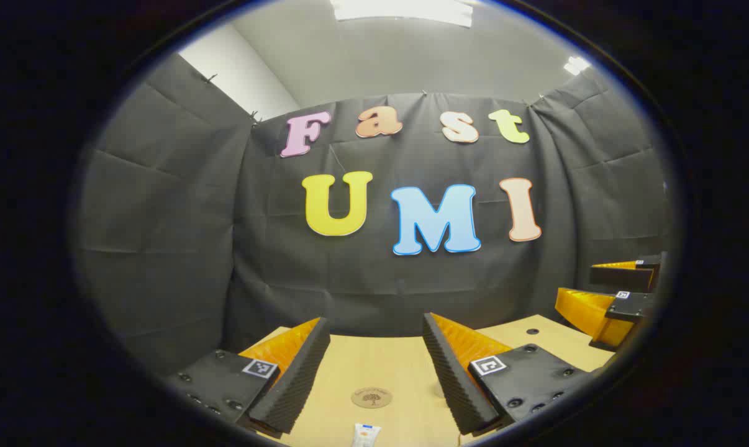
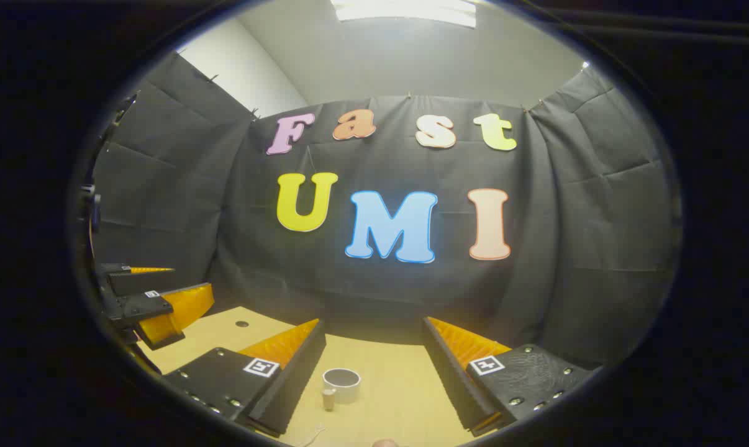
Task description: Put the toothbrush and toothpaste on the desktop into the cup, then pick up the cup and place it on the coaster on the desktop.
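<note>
two grippers: both held above the desktop [image 1: 374, 360], nothing between the fingers
left gripper [image 1: 374, 372]: spread wide, released; coaster [image 1: 371, 397] on the desk between its fingers, toothpaste [image 1: 366, 434] nearer, at the bottom edge
coaster look: round, flat, brown with a dark mark in the middle
toothpaste look: white tube end with a blue and orange print, rest cut off
toothpaste handling: likely light, soft tube; pinch across the body
right gripper [image 2: 374, 372]: released, wide apart; cup [image 2: 341, 385] on the desk between its fingers
cup look: pale, round, upright, mouth open
cup handling: likely rigid, smooth; grip the wall below the rim
toothbrush: cannot tell which item
</note>
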